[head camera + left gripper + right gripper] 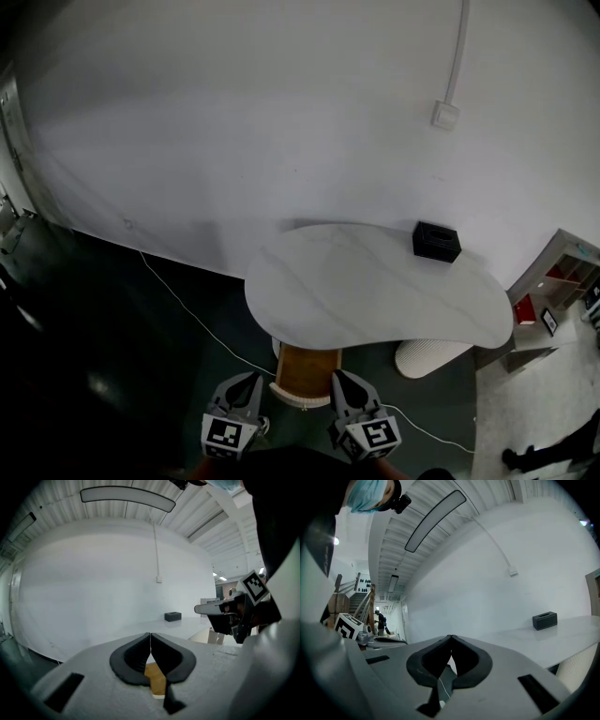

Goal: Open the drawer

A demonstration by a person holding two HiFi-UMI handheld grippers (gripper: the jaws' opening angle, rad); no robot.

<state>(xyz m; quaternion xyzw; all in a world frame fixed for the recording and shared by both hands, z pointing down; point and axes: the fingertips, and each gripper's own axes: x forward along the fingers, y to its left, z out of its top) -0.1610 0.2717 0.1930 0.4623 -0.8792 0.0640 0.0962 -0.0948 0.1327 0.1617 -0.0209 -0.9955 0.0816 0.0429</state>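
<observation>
A drawer [306, 372] with a wooden inside and a white front stands pulled out from under the near edge of the white curved table [375, 291]. In the head view my left gripper [253, 379] hangs just left of the drawer's front and my right gripper [339, 377] just right of it. Neither touches it. Both grippers are shut with nothing between the pads. In the left gripper view the tips of the left gripper [150, 635] meet, and the drawer's wood [157, 680] shows below them. The right gripper [450, 637] points level along the table.
A black box [436, 241] sits at the table's far right. A white ribbed cylinder [427, 357] stands under the table's right side. A white cable [187, 311] crosses the dark floor. A shelf unit [561, 286] is at the right. The white wall is behind.
</observation>
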